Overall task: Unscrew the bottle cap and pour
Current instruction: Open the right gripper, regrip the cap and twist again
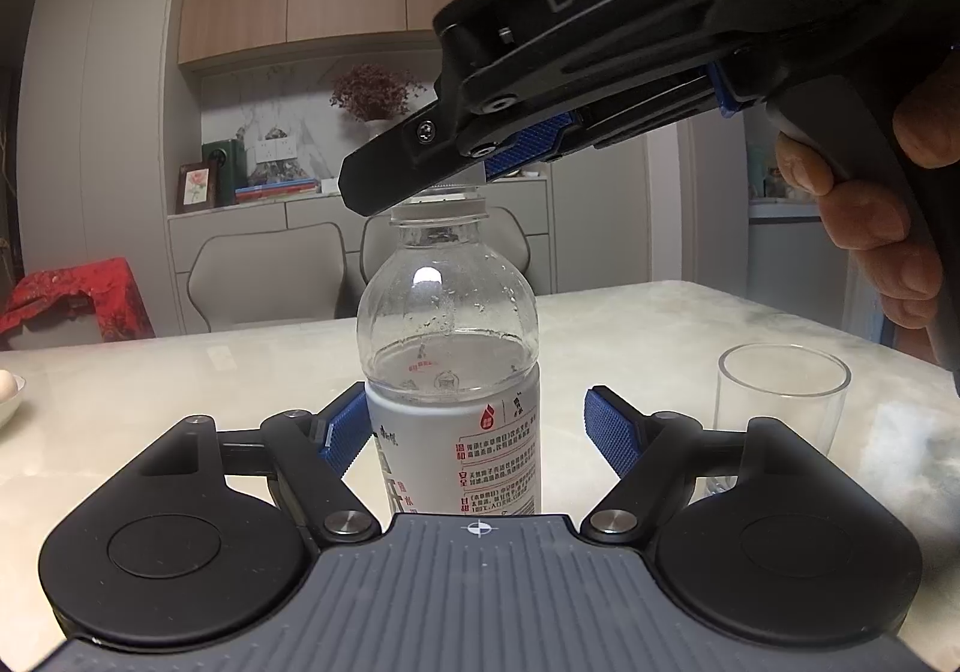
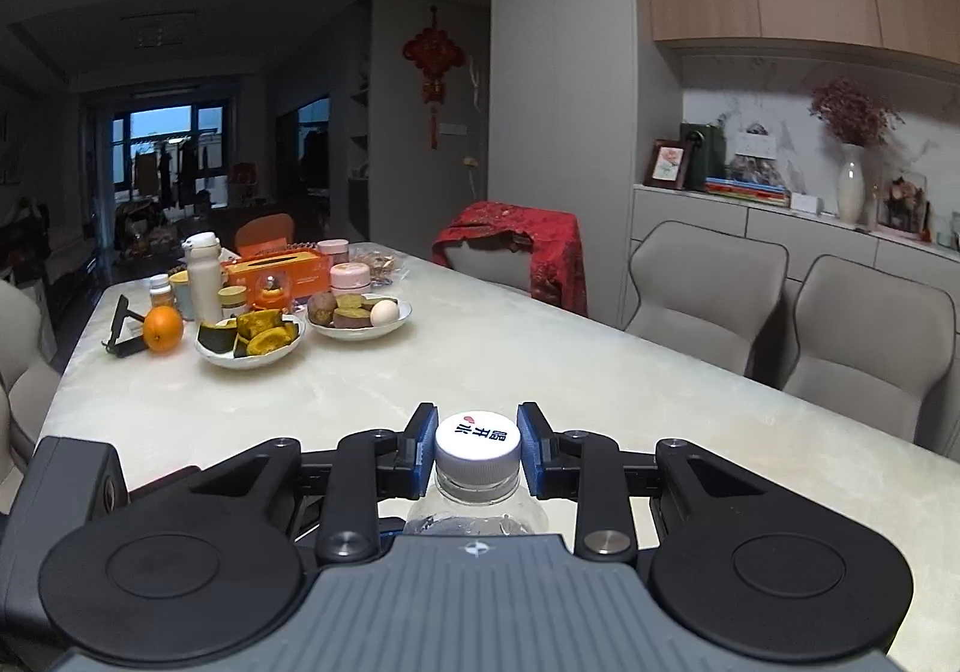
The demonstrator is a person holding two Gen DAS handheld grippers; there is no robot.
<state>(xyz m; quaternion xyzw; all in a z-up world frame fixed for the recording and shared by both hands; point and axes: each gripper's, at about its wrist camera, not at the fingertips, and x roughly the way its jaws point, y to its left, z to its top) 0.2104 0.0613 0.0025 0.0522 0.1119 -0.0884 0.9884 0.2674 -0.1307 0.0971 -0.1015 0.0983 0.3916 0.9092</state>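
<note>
Right gripper (image 2: 477, 444) pinches the white cap (image 2: 477, 437) of the bottle (image 1: 450, 372), which stands upright on the table (image 1: 630, 324). Left gripper (image 1: 477, 432) is spread around the bottle body: left pad looks touching, right pad clear. Empty glass (image 1: 780, 402) sits just beside.

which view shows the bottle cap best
The right wrist view: the white bottle cap shows from above, print visible, clamped between the right gripper pads. In the left wrist view that gripper hides nearly all of the cap.
</note>
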